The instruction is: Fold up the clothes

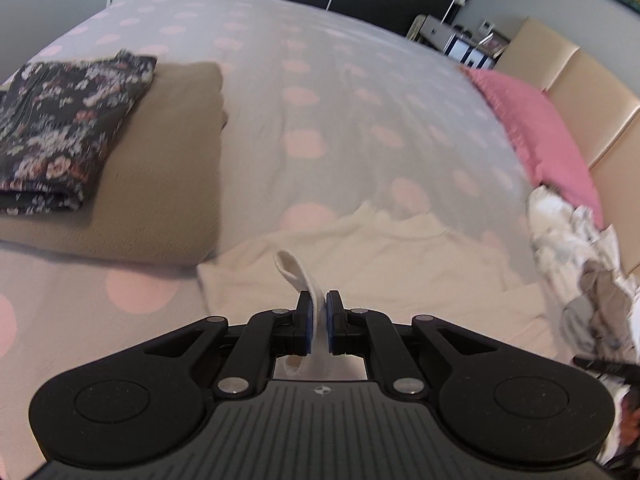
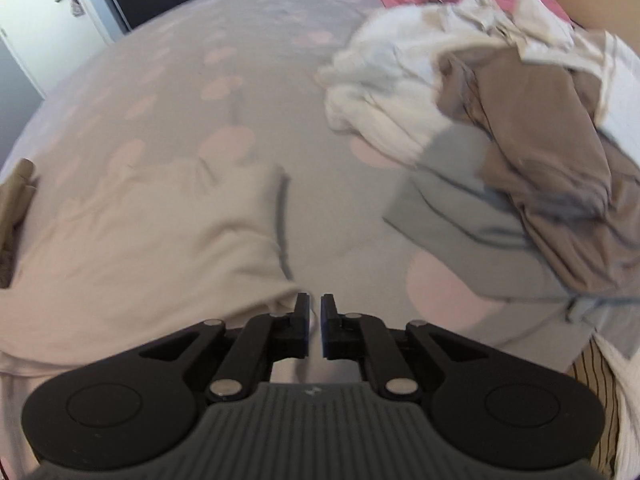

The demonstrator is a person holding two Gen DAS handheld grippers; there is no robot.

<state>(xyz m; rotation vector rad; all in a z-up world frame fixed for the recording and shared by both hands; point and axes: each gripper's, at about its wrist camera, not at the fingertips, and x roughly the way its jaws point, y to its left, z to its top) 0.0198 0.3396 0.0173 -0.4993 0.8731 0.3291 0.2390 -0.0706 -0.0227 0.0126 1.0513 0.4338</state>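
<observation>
1. Left hand-held gripper (image 1: 319,322): jaws narrow, pinching a thin white fold of the cream garment (image 1: 380,256), which lies spread on the bed (image 1: 320,80) at 12 o'clock just ahead of the fingers.
2. Right hand-held gripper (image 2: 315,326): jaws nearly together; pale cloth visible in the gap, though whether actually pinched cannot be told through the blur. Same cream garment (image 2: 152,240) at 10 o'clock in that view.
3. Risk: only a sliver of cloth clamped on the left, likely to slip out under any pull, letting the edge drop crooked.
4. Risk: uneven lift between the two sides, skewing the fold line and bunching the soft fabric.
5. Risk: unfolded pile (image 2: 500,120) at 1 o'clock of the right view, near the garment; a wide swing could snag or drag it in.
6. Risk: folded stack at 10 o'clock of the left view, floral garment (image 1: 64,128) atop tan garment (image 1: 152,184); could be nudged out of square by cloth sweeping past.
7. Writing: none readable; only a small round emblem on the left gripper body, no brand legible.
</observation>
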